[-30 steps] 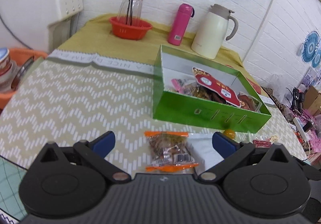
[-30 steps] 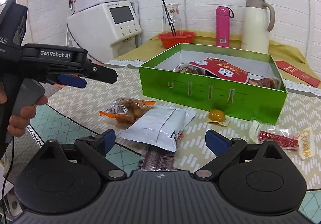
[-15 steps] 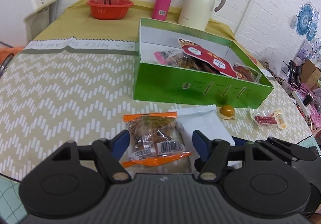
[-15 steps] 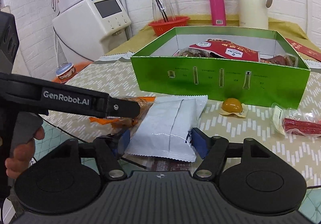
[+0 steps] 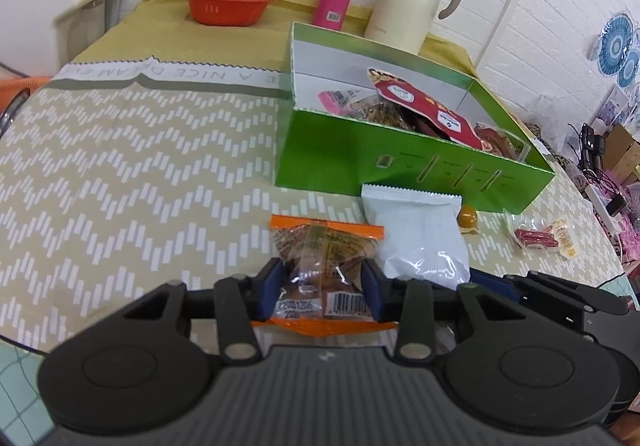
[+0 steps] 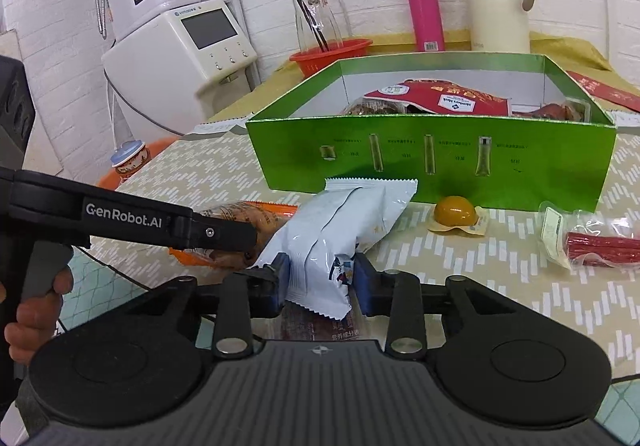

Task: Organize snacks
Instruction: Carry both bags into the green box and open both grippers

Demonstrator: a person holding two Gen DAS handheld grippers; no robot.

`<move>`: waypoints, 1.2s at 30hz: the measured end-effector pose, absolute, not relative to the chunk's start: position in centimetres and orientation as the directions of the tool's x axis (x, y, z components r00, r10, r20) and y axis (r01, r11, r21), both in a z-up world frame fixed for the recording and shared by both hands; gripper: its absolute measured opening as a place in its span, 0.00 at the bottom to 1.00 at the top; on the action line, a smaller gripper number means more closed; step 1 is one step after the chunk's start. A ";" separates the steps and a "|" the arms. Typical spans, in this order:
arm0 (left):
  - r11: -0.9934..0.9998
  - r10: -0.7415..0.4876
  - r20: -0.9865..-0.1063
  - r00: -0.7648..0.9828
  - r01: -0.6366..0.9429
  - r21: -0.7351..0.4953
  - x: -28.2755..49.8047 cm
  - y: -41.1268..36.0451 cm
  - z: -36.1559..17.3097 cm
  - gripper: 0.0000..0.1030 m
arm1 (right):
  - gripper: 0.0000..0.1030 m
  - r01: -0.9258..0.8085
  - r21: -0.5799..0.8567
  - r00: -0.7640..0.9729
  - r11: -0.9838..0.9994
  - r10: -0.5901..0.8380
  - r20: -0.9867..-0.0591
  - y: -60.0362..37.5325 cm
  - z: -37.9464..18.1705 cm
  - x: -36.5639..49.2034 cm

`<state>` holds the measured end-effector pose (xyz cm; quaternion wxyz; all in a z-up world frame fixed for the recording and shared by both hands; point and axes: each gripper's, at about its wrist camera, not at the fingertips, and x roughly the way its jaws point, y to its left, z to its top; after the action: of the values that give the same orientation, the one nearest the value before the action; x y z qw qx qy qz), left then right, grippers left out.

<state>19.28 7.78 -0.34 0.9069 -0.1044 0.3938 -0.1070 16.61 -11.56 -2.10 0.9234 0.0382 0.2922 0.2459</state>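
Both our grippers have just been closing: left gripper (image 5: 322,280) now pinches the orange-edged snack packet (image 5: 326,246), right gripper (image 6: 318,278) the white pouch (image 6: 340,230). Open tablecloth (image 5: 120,166) fills the frame's left; the green box (image 5: 360,162) walls upper right, both grippers tilted down.

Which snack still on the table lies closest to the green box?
The white pouch: its top edge meets the green box. The yellow jelly cup sits just short.
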 end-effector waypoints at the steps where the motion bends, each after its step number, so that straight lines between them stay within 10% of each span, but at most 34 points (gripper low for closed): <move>1: 0.955 -0.278 -0.690 0.669 0.112 -0.276 18.9 7.9 -0.3 0.38 | 0.52 -0.440 0.199 0.713 0.876 0.475 -0.515 -11.6 -1.9 16.3; 17: 0.935 -0.346 -0.526 0.777 0.239 -0.262 18.4 5.9 8.8 0.37 | 0.16 -0.478 0.158 0.793 0.864 0.502 -0.347 -16.0 4.8 13.5; 34: 0.978 -0.192 -0.606 0.772 0.100 -0.183 30.3 3.5 6.1 0.38 | 0.16 -0.299 0.254 0.891 0.920 0.364 -0.270 -20.3 4.1 24.1; 36: 0.977 -0.195 -0.615 0.764 0.100 -0.186 31.1 3.4 5.5 0.38 | 0.31 -0.294 0.283 0.886 0.913 0.372 -0.278 -20.5 3.3 25.1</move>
<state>31.13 3.41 5.46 0.9364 -0.0712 0.3343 -0.0789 25.14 -20.54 3.27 0.9639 0.1171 0.1654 0.1728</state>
